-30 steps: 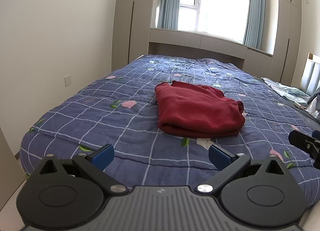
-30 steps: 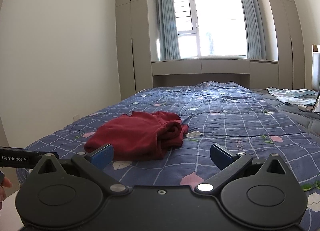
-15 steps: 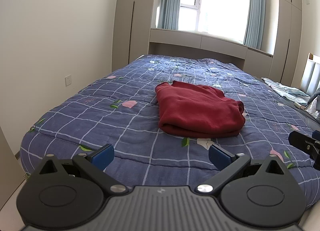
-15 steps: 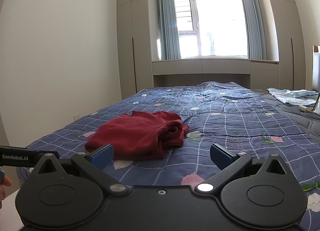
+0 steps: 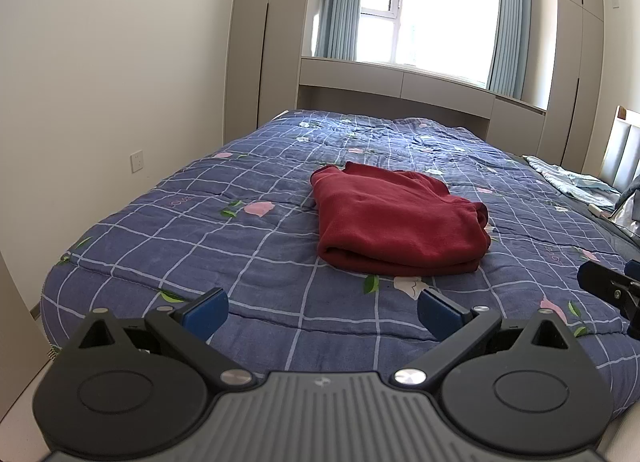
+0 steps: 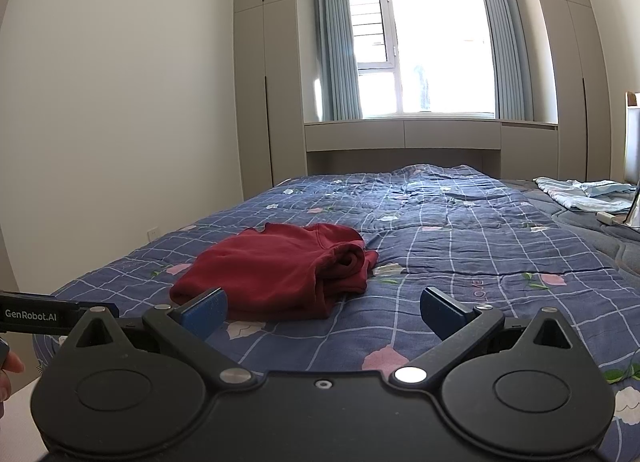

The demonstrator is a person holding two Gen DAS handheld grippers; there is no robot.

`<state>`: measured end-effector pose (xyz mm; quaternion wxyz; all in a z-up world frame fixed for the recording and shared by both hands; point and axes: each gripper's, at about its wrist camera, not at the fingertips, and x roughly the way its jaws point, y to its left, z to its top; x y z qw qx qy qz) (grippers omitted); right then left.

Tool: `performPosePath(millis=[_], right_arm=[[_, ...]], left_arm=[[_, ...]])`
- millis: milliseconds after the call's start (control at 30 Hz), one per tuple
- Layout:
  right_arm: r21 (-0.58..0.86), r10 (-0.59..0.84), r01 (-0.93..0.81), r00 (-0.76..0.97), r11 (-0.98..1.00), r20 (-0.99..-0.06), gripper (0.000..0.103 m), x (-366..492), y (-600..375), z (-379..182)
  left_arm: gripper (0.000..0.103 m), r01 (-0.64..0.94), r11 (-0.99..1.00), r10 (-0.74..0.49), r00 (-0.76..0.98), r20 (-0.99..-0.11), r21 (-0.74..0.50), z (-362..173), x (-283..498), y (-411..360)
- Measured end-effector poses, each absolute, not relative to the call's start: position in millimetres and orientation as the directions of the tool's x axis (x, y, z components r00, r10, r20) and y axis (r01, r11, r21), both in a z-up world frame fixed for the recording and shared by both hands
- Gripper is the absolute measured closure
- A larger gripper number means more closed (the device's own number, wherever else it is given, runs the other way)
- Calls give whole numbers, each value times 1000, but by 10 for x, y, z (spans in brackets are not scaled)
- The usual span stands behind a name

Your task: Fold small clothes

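Both the left tool (image 5: 322,308) and the right tool (image 6: 322,308) gape empty; the folded red garment (image 5: 396,223) hides its inner layers on the bed (image 5: 200,246).

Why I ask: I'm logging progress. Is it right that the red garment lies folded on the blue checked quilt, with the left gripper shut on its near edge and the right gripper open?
Not quite. The left gripper is open and holds nothing, well short of the red garment, as the left wrist view shows. The rest stands: the garment lies folded on the blue checked quilt, and the right gripper is open.
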<state>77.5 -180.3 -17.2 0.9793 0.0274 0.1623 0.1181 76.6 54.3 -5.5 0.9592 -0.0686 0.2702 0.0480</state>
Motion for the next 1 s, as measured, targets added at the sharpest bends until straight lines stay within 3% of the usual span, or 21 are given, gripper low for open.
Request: performPosePath(millis=[1000], right_arm=[[88, 244, -228, 919, 970, -309, 1, 762, -1816, -148]], left_arm=[[0, -147, 988, 107, 847, -521, -36, -37, 747, 445]])
